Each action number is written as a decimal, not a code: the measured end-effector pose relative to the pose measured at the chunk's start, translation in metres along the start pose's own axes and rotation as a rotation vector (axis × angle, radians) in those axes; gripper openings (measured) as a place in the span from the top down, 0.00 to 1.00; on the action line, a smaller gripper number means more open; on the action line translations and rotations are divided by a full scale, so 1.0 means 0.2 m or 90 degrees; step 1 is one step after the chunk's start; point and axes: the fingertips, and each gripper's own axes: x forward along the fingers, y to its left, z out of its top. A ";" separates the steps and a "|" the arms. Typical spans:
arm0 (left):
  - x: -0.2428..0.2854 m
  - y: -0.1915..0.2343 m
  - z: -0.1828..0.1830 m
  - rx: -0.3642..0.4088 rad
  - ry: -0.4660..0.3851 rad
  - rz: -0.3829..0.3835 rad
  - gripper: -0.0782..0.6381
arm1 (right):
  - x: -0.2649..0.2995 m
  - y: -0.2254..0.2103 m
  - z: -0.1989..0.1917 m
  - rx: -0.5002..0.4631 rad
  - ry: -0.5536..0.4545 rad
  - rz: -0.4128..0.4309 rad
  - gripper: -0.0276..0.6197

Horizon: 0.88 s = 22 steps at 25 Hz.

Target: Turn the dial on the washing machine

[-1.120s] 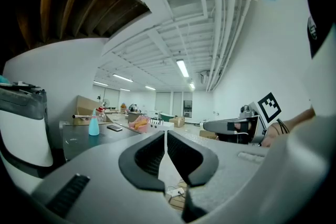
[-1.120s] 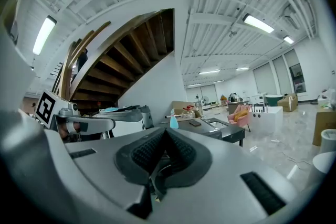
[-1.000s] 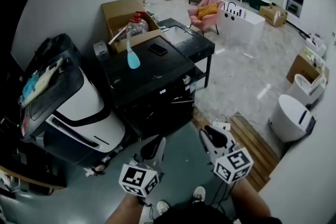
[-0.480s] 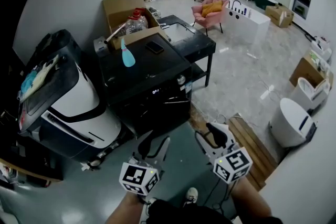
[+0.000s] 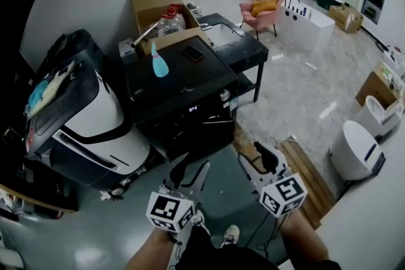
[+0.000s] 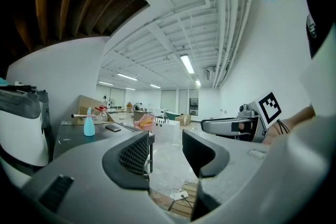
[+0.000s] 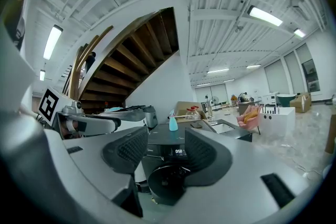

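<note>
The black washing machine (image 5: pixel 180 82) stands ahead of me, with a lit display (image 5: pixel 195 109) and a small round dial (image 5: pixel 224 95) at the right end of its front panel. Both grippers hang low over the grey floor, well short of the machine. My left gripper (image 5: pixel 190 171) is opening and holds nothing. My right gripper (image 5: pixel 259 159) is also opening, empty. In the right gripper view, the right gripper (image 7: pixel 166 152) frames the machine's round door (image 7: pixel 168 186) and display; the dial is hidden there. In the left gripper view, the left gripper (image 6: pixel 165 152) points past the machine into the room.
A teal spray bottle (image 5: pixel 159 64) and a phone (image 5: pixel 193 54) lie on the machine's top. A white and black appliance (image 5: pixel 88 129) stands to its left, a cardboard box (image 5: pixel 158 12) behind, a black table (image 5: pixel 231 44) to the right. A wooden platform (image 5: pixel 307 167) lies at floor right.
Both grippers' jaws have spread apart from nearly shut. The head view has shifted slightly, and the grippers stay low in front of the machine.
</note>
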 end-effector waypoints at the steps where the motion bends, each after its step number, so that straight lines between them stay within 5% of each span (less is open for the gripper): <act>1: 0.01 0.02 0.01 0.001 -0.001 -0.002 0.63 | 0.03 -0.01 0.01 -0.001 -0.001 -0.003 0.62; 22: 0.28 0.82 0.00 -0.022 -0.010 -0.071 0.62 | 0.82 -0.03 0.00 -0.020 0.010 -0.110 0.60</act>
